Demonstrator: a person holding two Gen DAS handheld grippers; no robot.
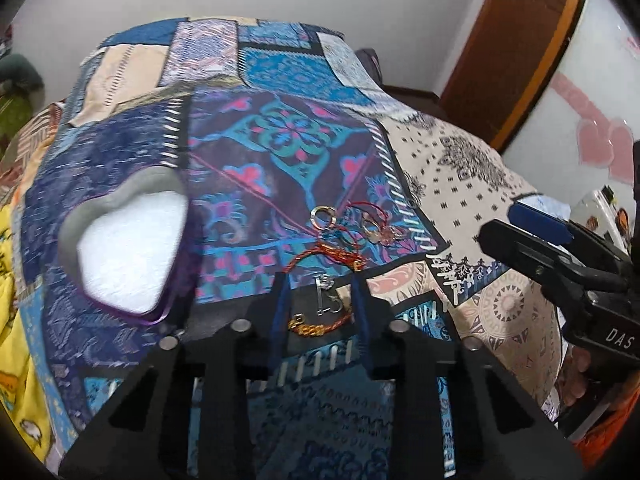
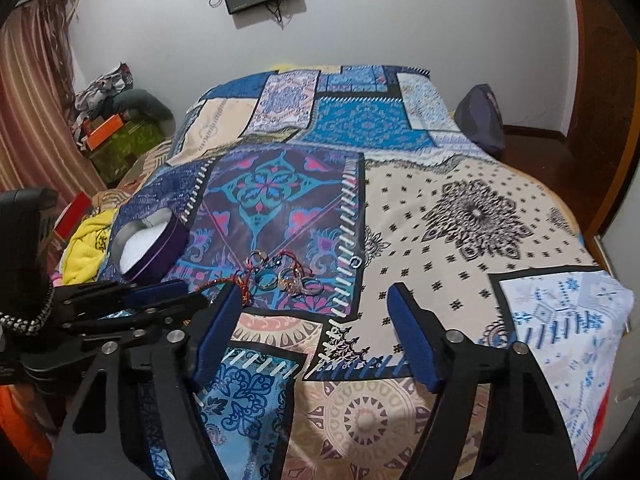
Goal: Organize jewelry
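Only one piece of lettering can be read: the white capitals "DAS" stand on the black body of the right gripper (image 1: 520, 236), low at the right edge of the left wrist view, cut off by the frame; dark printed marks show on a yellow cloth (image 2: 90, 236) beside the bed in the right wrist view, too small to read.

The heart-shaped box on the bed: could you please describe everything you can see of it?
The heart-shaped box is an open, lidless container with glossy purple outer walls, a grey inner rim and white padding filling its base. It looks like metal or stiff card, though I cannot tell which. It sits flat on the patchwork bedspread, left of the jewelry pile and apart from it. Nothing lies inside, and neither hand-held gripper touches it.
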